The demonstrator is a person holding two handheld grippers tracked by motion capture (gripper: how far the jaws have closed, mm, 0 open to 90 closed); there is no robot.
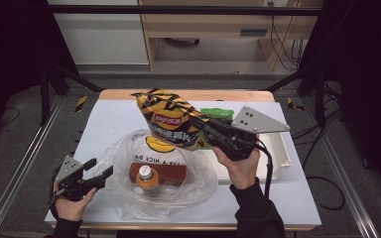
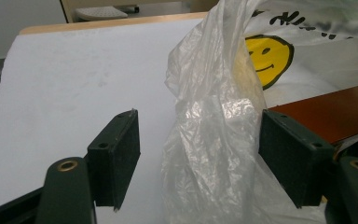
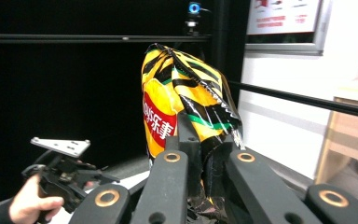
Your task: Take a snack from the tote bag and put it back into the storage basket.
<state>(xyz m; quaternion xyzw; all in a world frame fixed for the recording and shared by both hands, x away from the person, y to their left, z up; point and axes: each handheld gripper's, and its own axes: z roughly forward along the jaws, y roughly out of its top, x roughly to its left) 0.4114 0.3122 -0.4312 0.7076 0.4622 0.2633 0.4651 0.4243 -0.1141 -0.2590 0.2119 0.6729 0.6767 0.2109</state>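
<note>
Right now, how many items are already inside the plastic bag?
2. A brown box lies in the bag, and a bottle with a pale cap sits against the box's front. The chip bag is held above in the right gripper. Folds may hide more.

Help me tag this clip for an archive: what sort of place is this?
Probably a lab recording booth, not a home: a white-covered table framed by black metal rails, hand-held black two-jaw grippers, and a camera on the rail.
</note>
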